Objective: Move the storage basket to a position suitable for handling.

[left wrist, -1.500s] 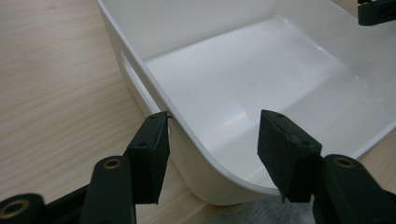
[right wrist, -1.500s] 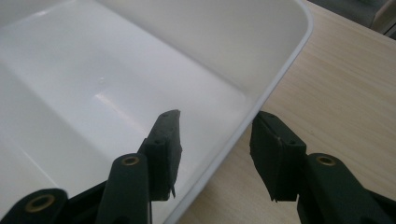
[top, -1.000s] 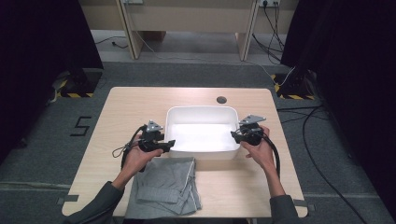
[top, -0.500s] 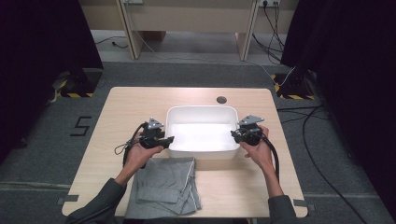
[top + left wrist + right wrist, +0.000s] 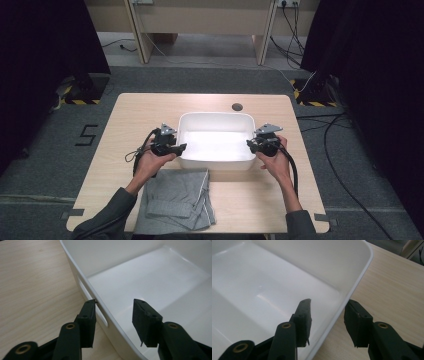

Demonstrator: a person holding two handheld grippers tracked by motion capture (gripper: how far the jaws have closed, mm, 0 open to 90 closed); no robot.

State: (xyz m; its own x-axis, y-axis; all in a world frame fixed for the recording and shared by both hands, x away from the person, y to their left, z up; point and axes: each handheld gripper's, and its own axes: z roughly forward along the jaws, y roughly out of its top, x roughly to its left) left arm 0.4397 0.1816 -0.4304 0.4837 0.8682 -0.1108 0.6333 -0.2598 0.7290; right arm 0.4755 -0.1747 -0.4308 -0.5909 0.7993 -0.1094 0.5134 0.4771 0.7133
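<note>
Near edge of table (image 5: pixel 150 107): folded grey cloth (image 5: pixel 180 197), same place as a second ago, untouched.

Left gripper (image 5: pixel 181 147): at the left end wall of the white tub (image 5: pixel 215 120). The fingers (image 5: pixel 87 317) straddle the rim, one outside by the handle slot, one inside. They have just been opening again after a brief squeeze. The outer one sits at the wall and the inner one stands clear of it, so there is no clamp at present. The hand has barely shifted.

Right gripper (image 5: pixel 250 144): at the right end wall, rim between the fingers (image 5: pixel 303 317), with a gap visible on both sides (unchanged over the second). Open, not gripping.

Tub: mid-table, beyond the cloth, empty, not displaced versus the earlier frames.

Reading: a two-handed hold on the tub is being set up. The left grip looks like a re-try, so a lift or slide is not yet secured. Both sides need to close on the walls first.
</note>
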